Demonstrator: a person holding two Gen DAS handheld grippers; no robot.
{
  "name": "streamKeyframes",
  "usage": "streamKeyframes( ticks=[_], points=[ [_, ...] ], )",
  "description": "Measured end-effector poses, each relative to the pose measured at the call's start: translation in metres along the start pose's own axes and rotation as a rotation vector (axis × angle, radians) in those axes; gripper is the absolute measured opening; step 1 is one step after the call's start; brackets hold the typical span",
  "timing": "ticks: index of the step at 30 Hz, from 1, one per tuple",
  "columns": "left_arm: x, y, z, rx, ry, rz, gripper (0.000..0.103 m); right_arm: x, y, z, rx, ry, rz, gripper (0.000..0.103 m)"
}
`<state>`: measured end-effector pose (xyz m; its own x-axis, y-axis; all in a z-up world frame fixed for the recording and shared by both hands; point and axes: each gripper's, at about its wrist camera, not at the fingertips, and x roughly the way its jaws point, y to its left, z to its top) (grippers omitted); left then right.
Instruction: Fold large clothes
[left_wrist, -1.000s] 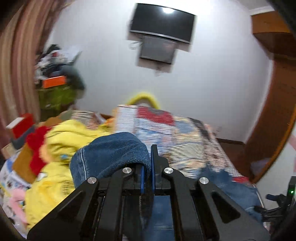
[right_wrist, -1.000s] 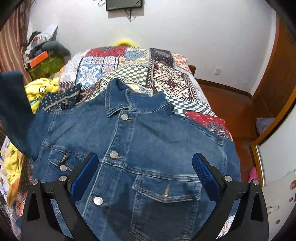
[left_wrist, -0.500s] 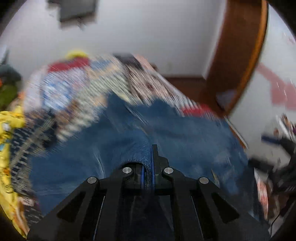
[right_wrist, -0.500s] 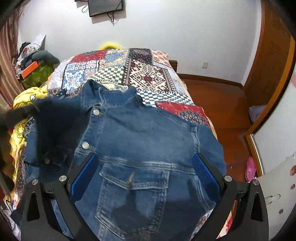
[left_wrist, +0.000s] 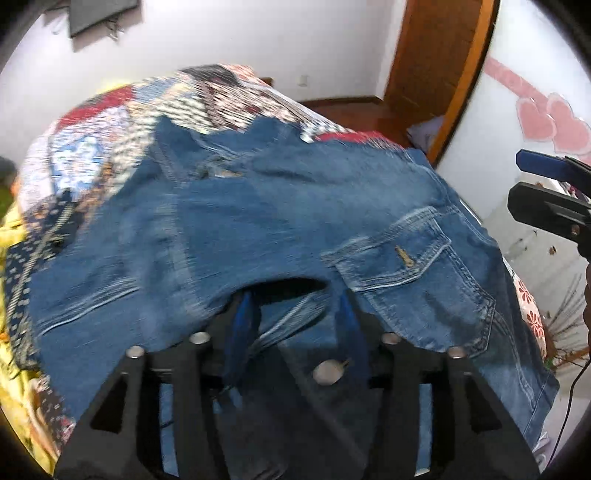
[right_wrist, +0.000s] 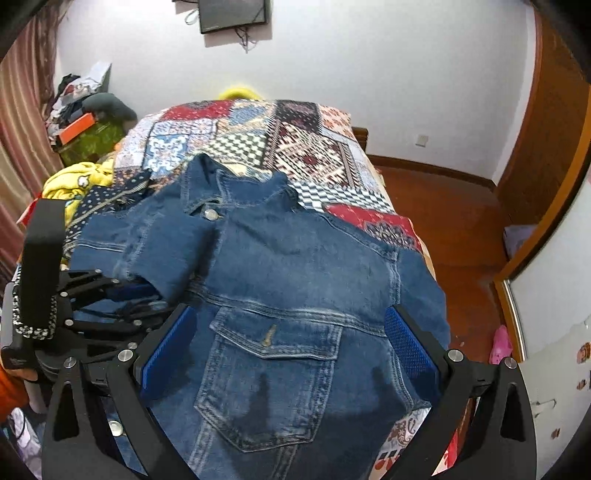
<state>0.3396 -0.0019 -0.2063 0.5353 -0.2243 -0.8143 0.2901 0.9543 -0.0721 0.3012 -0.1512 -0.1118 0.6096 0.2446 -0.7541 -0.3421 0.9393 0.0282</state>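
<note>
Basically the denim jacket (right_wrist: 295, 280) lies front-up on the patchwork bed (right_wrist: 314, 147), collar far, hem near. Left gripper (left_wrist: 295, 306), fingers parted, with the folded-in sleeve (right_wrist: 162, 240) draped over them, not clamped. Right gripper (right_wrist: 288, 347), wide open, hovers over the chest pocket (right_wrist: 273, 332), nearer the unfolded right sleeve.

left gripper (left_wrist: 295, 310): black angular linkage frame, silver round screws, blue ribbed finger pads | right gripper (right_wrist: 288, 350): same black frame, silver screws, blue textured pads (right_wrist: 410, 350) | left unit's body carried a black strap and a black-and-white patterned band
</note>
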Motion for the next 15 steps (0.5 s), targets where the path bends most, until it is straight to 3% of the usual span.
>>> streamKeyframes(
  ticks=[4,9,15],
  points=[
    [-0.030,0.036,-0.006,-0.043,-0.045,0.040,0.058,-0.005,0.018,0.007,-0.036,-0.025,0.025,0.101],
    [-0.060,0.085,-0.018,-0.079,-0.077,0.199,0.061,0.008,0.056,0.015,-0.104,-0.014,0.073,0.101],
    [-0.067,0.132,-0.045,-0.121,-0.041,0.300,0.061,0.047,0.108,0.016,-0.233,0.059,0.132,0.101]
  ],
)
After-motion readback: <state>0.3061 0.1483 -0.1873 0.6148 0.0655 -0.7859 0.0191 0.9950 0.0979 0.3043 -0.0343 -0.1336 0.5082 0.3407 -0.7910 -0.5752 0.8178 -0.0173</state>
